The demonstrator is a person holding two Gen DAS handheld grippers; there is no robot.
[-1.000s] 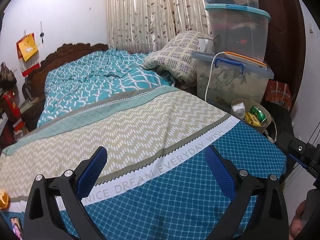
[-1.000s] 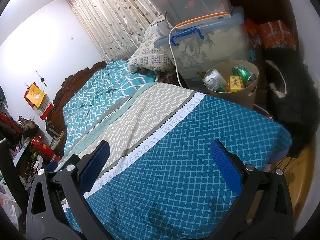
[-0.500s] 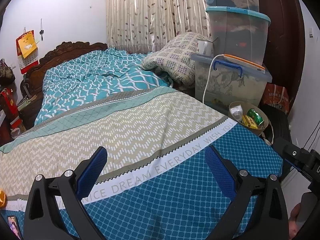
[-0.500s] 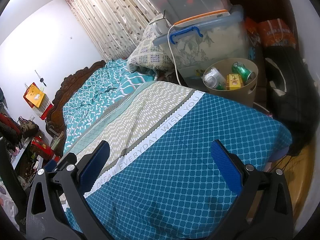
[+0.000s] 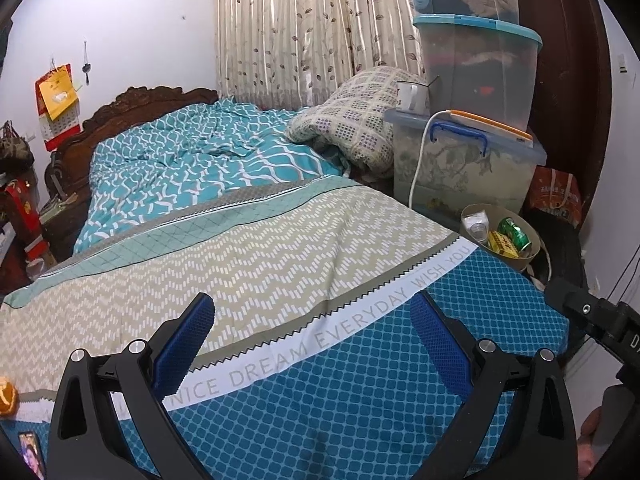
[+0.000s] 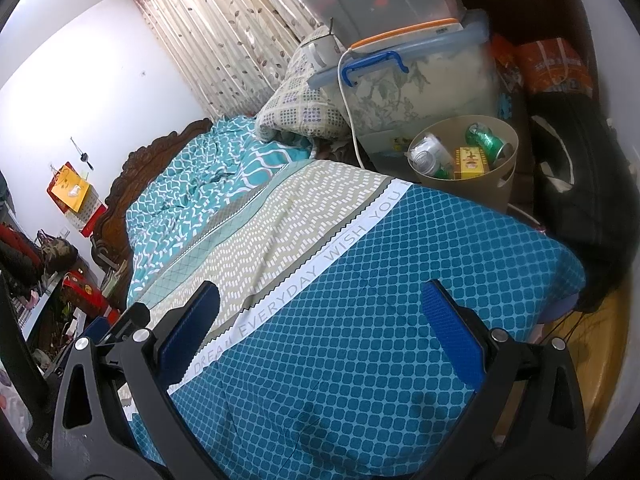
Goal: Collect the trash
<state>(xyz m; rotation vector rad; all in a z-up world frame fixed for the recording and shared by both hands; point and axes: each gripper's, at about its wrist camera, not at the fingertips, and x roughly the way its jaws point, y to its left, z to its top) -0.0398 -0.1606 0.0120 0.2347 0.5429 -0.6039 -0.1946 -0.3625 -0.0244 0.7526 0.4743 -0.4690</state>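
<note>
Apparently near done: the beige bin [image 6: 466, 160] beside the bed [image 5: 304, 264] already holds a green can [image 6: 486, 142], a silver can [image 6: 428, 154] and a yellow box [image 6: 472, 162]. Left gripper [image 5: 312, 340] and right gripper [image 6: 320, 328] both gape wide, holding nothing. An orange scrap [image 5: 8, 396] at the left view's edge may remain. Against the earlier frames, both views sit slightly farther back; bin contents unchanged.

Left gripper [image 5: 312, 344], jaws apart, hangs over the bedspread [image 5: 280, 264].
</note>
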